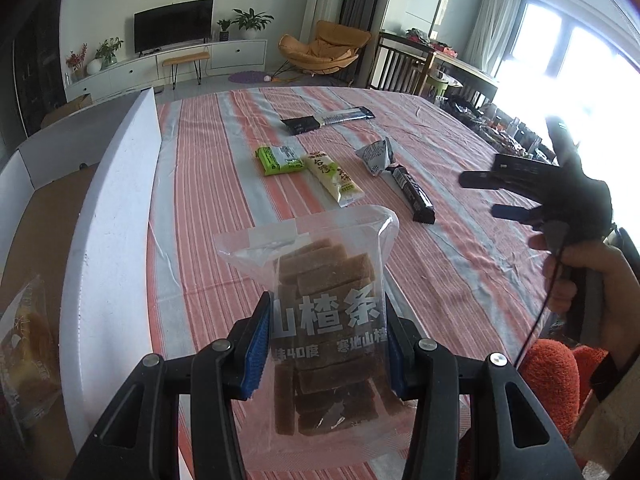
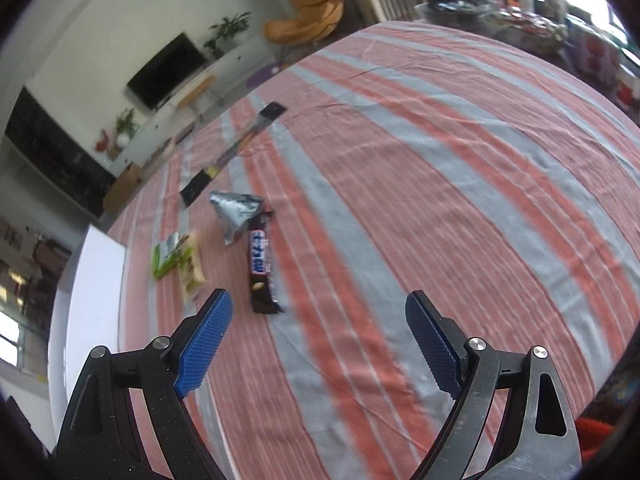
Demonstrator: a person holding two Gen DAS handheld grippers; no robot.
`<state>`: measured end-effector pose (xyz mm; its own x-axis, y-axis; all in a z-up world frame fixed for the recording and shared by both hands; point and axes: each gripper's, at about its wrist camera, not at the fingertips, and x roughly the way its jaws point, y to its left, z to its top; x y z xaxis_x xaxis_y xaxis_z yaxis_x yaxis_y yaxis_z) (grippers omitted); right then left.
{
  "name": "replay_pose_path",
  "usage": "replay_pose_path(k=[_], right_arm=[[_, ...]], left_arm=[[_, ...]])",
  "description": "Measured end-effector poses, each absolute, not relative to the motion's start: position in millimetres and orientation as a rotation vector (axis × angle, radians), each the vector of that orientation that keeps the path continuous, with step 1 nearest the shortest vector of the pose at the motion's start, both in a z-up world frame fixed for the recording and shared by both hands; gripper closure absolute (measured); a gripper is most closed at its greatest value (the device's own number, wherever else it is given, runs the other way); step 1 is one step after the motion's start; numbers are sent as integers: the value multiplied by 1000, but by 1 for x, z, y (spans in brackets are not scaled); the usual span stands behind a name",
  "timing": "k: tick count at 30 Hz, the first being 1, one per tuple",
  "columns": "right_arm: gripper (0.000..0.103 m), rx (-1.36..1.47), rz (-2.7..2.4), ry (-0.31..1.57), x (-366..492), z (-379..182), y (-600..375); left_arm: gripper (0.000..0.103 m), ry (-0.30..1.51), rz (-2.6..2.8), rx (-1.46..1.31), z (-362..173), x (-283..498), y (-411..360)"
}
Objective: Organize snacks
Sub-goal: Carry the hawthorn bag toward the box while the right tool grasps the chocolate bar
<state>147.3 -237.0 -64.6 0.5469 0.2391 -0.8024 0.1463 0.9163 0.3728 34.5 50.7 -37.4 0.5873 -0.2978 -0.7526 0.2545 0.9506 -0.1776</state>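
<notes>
The clear bag point(image 1: 328, 320) reads "山楂条" and "40度"; the dark bar point(image 2: 262, 270) reads "士力架".

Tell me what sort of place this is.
Most likely a home living and dining room: a TV on a low white cabinet, an orange lounge chair, potted plants, and a table under a striped cloth with snacks on it.

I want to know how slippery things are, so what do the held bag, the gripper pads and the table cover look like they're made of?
Bag: thin clear plastic film, glossy; brown bars show through it. Left gripper pads: blue, matte, finely ribbed, probably rubber or soft plastic. Cover: woven cloth, matte and wrinkled, in red and grey stripes.
</notes>
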Motion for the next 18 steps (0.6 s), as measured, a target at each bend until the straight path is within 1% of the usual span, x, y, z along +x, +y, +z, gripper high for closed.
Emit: replay_pose_path(k=[1, 3, 6, 7, 8, 9, 10, 13, 18], right_arm=[[15, 379, 63, 1040, 163, -69, -225], [15, 312, 33, 1076, 185, -79, -208], [18, 286, 14, 1125, 207, -96, -193], [28, 278, 16, 1149, 211, -102, -189], [47, 251, 5, 1156, 211, -104, -186], [58, 210, -3, 1144, 212, -102, -184], [85, 218, 31, 1163, 211, -106, -183], [85, 296, 58, 1148, 197, -100, -196], [85, 510, 234, 1103, 155, -77, -205]], left_arm=[[56, 879, -326, -54, -32, 33, 50], [56, 854, -334, -54, -20, 27, 50], [56, 816, -341, -54, -1, 16, 56], [56, 808, -337, -56, 5, 13, 59], [56, 801, -332, -60, 10, 11, 63], [56, 795, -326, -67, 14, 9, 68], [56, 790, -319, -75, 19, 7, 74], [56, 762, -277, -73, 32, 1, 94], [56, 674, -126, 29, 49, -15, 119]])
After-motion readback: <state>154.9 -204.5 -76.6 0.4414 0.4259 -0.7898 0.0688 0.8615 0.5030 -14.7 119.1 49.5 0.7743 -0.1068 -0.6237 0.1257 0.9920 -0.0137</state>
